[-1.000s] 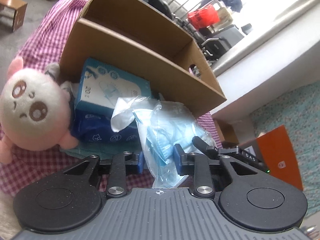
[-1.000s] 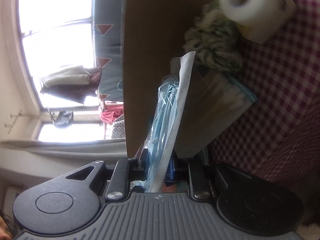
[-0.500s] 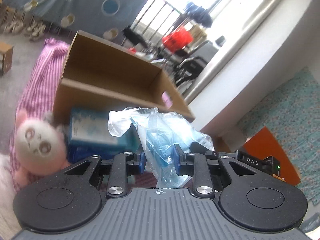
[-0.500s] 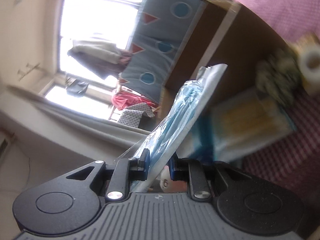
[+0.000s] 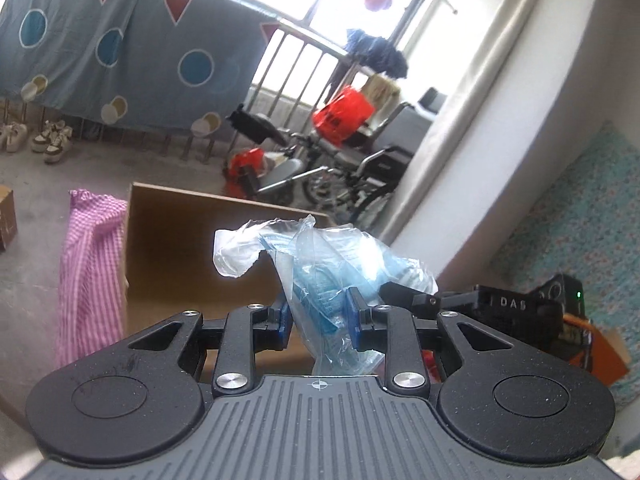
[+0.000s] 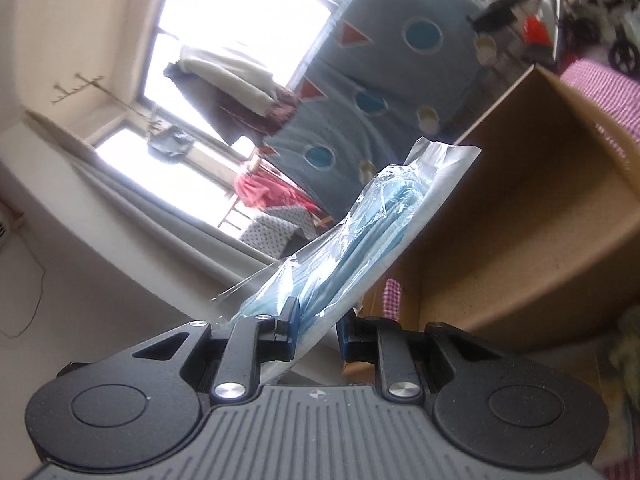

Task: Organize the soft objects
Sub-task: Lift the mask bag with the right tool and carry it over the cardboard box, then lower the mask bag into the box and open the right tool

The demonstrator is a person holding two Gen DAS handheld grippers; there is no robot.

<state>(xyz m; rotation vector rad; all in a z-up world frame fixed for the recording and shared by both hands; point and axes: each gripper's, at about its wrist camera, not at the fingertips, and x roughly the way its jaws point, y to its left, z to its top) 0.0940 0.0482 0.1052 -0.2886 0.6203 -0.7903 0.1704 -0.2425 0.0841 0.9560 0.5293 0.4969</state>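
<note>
Risk 1: slippage, since slick clear film around the pack of blue masks (image 5: 340, 276) gives little friction and crumples under pressure, so a jolt could pull the pack free over the open cardboard box (image 5: 180, 240) or short of it. Risk 2: tearing or stretching, with 2 grippers pinching 1 pack and any drift apart loading the thin plastic. Left gripper (image 5: 318, 316), lower centre of its frame: nearly closed, blue pads pressed into the wrinkled, bunched end of the pack, loose film flaring up at centre. Right gripper (image 6: 316, 326), lower centre of its frame: likewise nearly closed, clamped on the flatter end, pack (image 6: 360, 232) seen edge-on as a slim stack slanting up toward centre. Pack held aloft, in front of the box in both views. Box (image 6: 540, 220): matte brown board, stiff, straight-edged, open-topped. Pink checked cloth (image 5: 92, 264), left of frame: soft, draped in folds.
</note>
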